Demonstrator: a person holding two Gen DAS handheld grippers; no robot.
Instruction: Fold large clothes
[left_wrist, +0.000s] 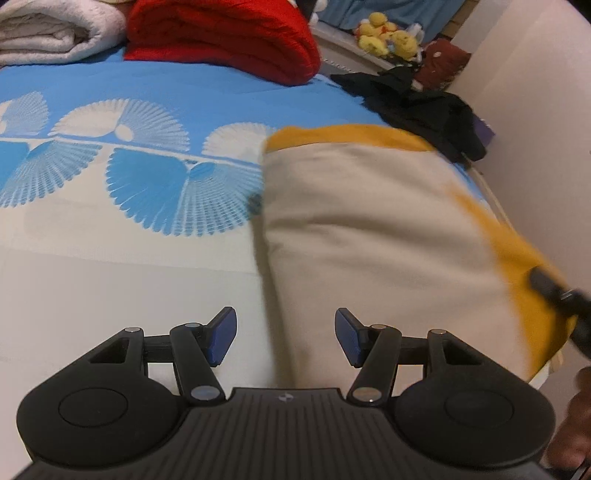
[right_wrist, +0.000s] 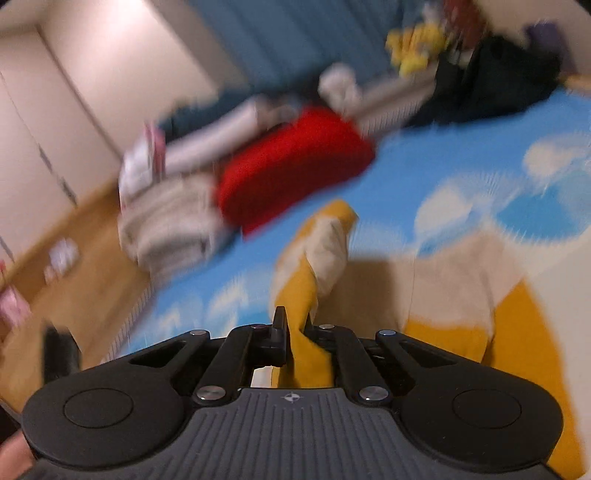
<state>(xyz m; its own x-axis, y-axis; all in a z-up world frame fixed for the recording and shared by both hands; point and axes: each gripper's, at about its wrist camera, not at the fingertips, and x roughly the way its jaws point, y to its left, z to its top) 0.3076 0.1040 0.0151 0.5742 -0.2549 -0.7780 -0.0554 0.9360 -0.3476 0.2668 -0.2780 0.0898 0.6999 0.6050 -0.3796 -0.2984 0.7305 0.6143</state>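
Left gripper (left_wrist: 285, 336) at bottom centre of left view, blue pads spread, nothing between, hovering over near edge of cream-and-mustard garment (left_wrist: 373, 236) lying folded on blue patterned bedspread (left_wrist: 147, 96), centre-right of frame. Right gripper (right_wrist: 295, 328) at bottom centre of right view, pressed together, pinching a bunched mustard part of garment (right_wrist: 306, 295), cloth rising in a lifted ridge ahead. Red folded blanket (left_wrist: 229, 37) top centre, white towel (left_wrist: 55, 33) upper left, black clothing (left_wrist: 417, 103) and yellow plush toys (left_wrist: 388, 35) upper right. Right view heavily blurred.
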